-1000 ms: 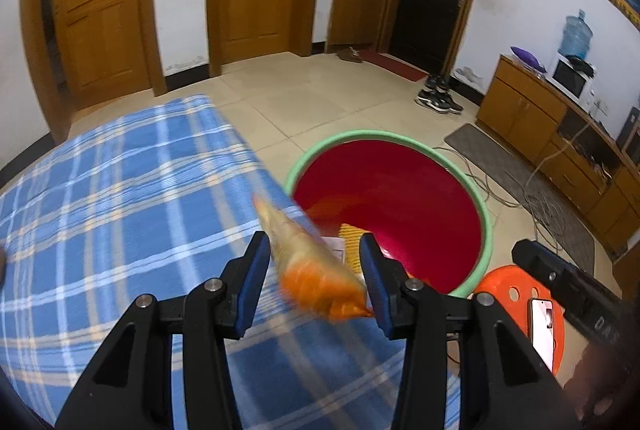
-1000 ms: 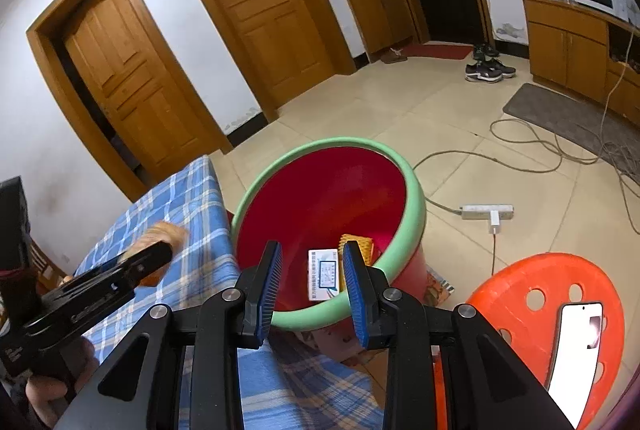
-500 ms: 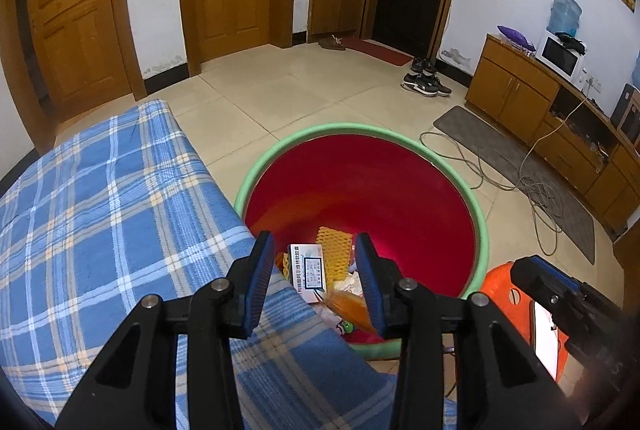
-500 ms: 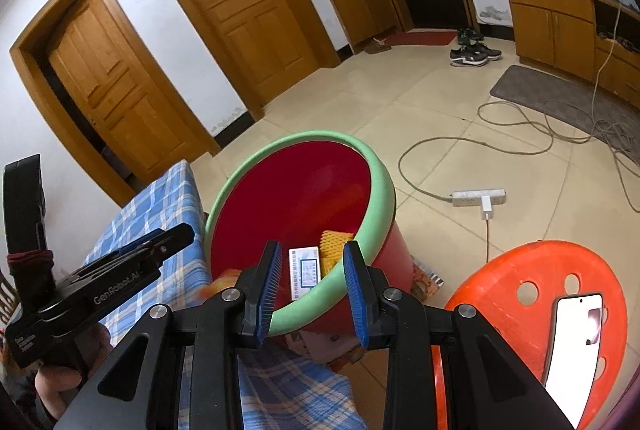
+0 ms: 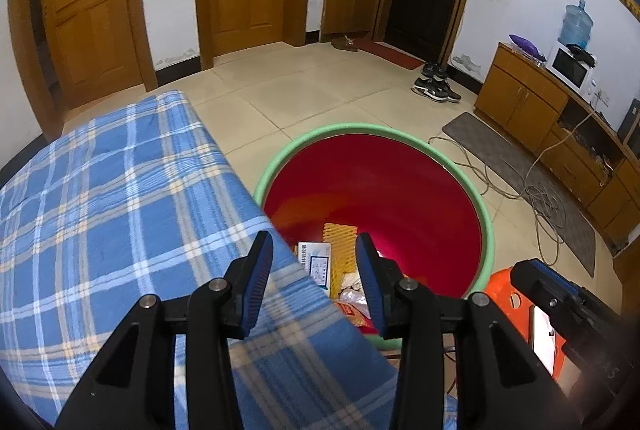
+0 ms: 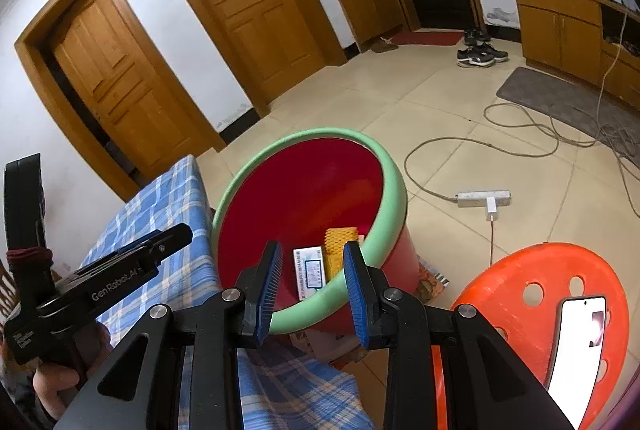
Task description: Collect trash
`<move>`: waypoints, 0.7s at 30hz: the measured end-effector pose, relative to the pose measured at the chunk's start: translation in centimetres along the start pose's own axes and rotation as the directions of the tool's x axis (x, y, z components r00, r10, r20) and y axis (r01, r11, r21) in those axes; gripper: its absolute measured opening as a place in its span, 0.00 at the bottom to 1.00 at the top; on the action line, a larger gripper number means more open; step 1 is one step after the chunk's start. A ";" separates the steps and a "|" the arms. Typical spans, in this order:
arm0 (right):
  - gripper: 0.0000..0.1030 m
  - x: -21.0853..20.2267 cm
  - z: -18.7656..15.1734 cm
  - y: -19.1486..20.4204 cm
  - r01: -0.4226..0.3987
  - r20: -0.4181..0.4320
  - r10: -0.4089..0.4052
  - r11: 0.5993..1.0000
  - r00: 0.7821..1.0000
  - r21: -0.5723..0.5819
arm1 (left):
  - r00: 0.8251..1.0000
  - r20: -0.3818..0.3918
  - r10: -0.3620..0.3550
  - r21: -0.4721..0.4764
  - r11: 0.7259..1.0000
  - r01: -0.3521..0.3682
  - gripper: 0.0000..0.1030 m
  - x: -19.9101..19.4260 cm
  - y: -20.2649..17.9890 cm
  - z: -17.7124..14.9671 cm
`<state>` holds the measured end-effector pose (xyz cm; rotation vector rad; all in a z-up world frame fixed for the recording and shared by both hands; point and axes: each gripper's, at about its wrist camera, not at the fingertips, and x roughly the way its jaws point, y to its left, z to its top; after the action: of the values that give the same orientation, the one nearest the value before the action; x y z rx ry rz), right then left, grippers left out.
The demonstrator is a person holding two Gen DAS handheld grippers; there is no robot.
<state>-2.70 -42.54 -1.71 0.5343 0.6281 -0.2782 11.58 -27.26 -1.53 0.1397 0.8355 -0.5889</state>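
Your left gripper [image 5: 316, 282] hangs over the blue plaid cloth [image 5: 104, 214], jaws opening with nothing between them. Just beyond, at one o'clock, the red bucket [image 5: 486, 230] (green-rimmed) holds the trash: an orange snack bag [image 5: 354, 312] nearest, a white box [image 5: 316, 264], then yellow foam netting [image 5: 340, 242]. Your right gripper [image 6: 312, 288] points down at the same bucket, jaws narrow and empty. At its four o'clock, a phone [image 6: 576, 350] lies on the orange stool [image 6: 520, 294].
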 end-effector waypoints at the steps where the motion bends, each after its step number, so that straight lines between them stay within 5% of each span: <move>1: 0.31 -0.2 0.0 0.3 -0.002 0.003 0.002 1.000 1.000 -0.006 | 1.000 0.001 0.010 -0.007 1.000 -0.010 0.51 -0.3 0.2 -0.1; 16: 0.47 -2.7 -0.9 4.9 -0.061 0.027 0.064 0.993 0.998 -0.104 | 0.995 0.040 0.096 -0.108 0.990 -0.091 0.65 -6.4 4.2 -2.2; 21: 0.58 -3.5 -1.6 6.9 -0.067 0.032 0.072 0.988 0.997 -0.141 | 0.988 0.067 0.142 -0.140 0.982 -0.131 0.76 -9.1 5.7 -3.2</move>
<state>-3.38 -35.64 2.07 0.4146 0.5872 -0.1759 7.84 -17.44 2.34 0.0502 0.7814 -0.4051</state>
